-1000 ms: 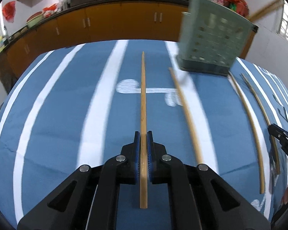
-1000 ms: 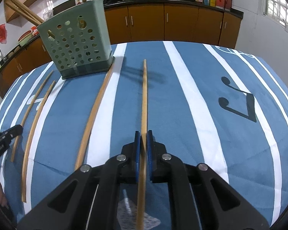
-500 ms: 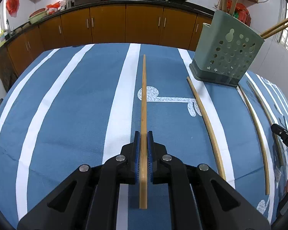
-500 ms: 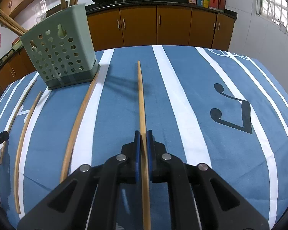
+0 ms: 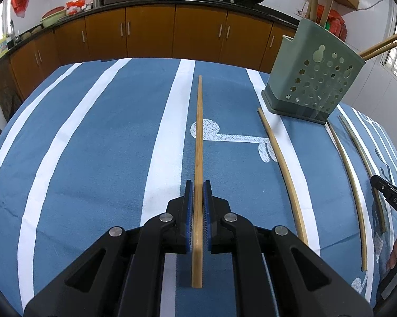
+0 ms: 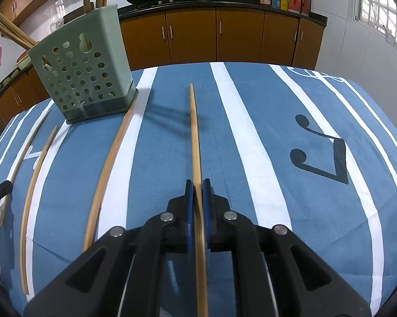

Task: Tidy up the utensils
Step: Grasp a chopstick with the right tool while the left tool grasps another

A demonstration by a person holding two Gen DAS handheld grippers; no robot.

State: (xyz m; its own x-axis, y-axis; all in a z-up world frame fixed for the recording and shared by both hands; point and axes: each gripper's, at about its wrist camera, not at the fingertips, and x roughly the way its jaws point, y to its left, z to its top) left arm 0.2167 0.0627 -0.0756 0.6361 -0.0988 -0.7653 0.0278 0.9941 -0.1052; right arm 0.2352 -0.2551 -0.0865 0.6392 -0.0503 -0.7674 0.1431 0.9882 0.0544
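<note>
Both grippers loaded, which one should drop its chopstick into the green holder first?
Probably right. The right gripper and its chopstick sit near the green holder. The left gripper and its chopstick look farther from it, with a loose chopstick lying between.

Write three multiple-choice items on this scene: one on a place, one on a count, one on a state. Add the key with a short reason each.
1. Seen from the right wrist camera, the green utensil holder stands
A. ahead to the left
B. ahead to the right
C. behind the gripper

2. In that view, how many chopsticks lie loose on the tablecloth, apart from the held one?
A. one
B. three
C. six

3. The left gripper is
A. wide open over bare cloth
B. shut on a chopstick
C. shut on the holder's rim

Key: 1 A, the holder sits upper left in the view. 2 B, three lie left of the right gripper, which holds its own chopstick. 3 B, the blue pads press the stick on both sides.
</note>
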